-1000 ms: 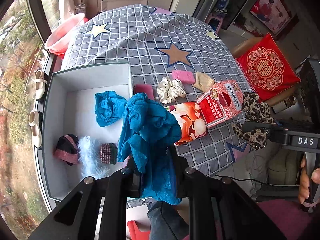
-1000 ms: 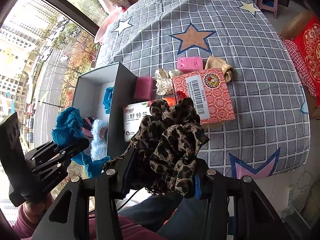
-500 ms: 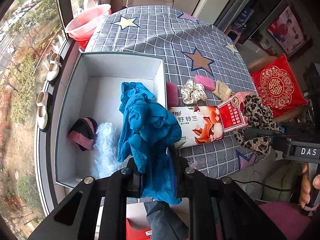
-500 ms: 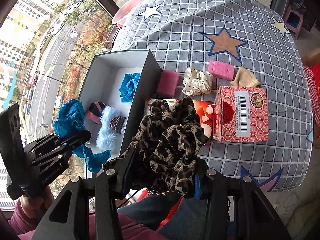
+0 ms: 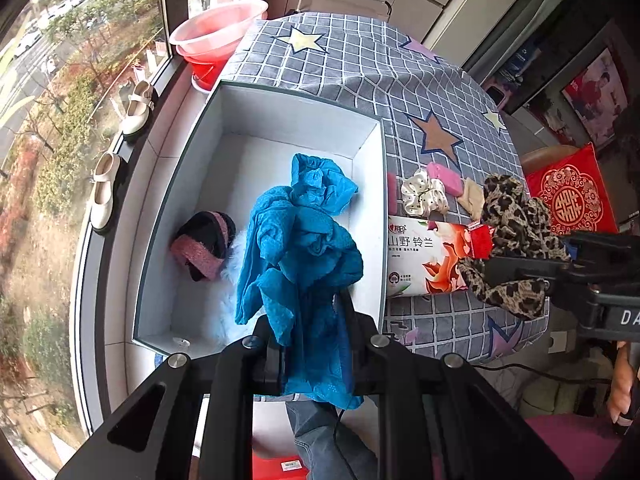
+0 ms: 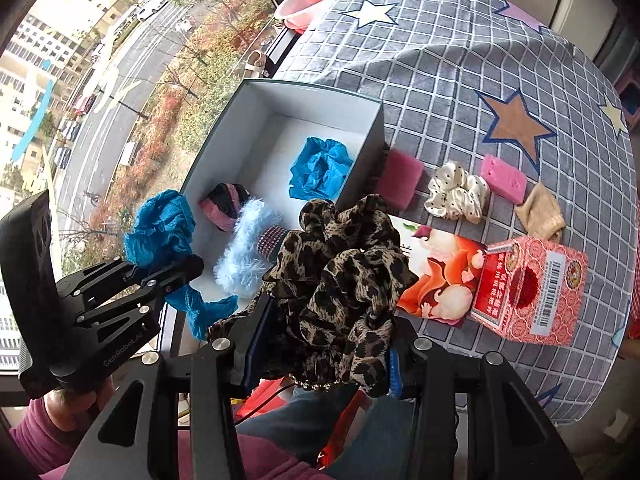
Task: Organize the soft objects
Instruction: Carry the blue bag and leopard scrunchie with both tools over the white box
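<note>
Over the white box (image 6: 256, 128) at the table's window edge, the left gripper (image 5: 316, 336) hangs with its jaws clamped on a blue lace cloth (image 5: 300, 256), which drapes down both sides. Inside the box lie a second blue cloth (image 6: 320, 168), a pink-and-black band (image 6: 226, 206) and a pale blue fuzzy piece (image 6: 244, 256). Just right of the box, on the grey checked tablecloth (image 6: 460, 60), sit a pink sponge (image 6: 400, 178), a tissue pack (image 6: 436, 276), a spotted cream scrunchie (image 6: 456, 192) and a red carton (image 6: 532, 296). Above the table's near edge, the right gripper (image 6: 320, 364) grips a leopard-print scrunchie (image 6: 340, 268) — bunched between its pads.
</note>
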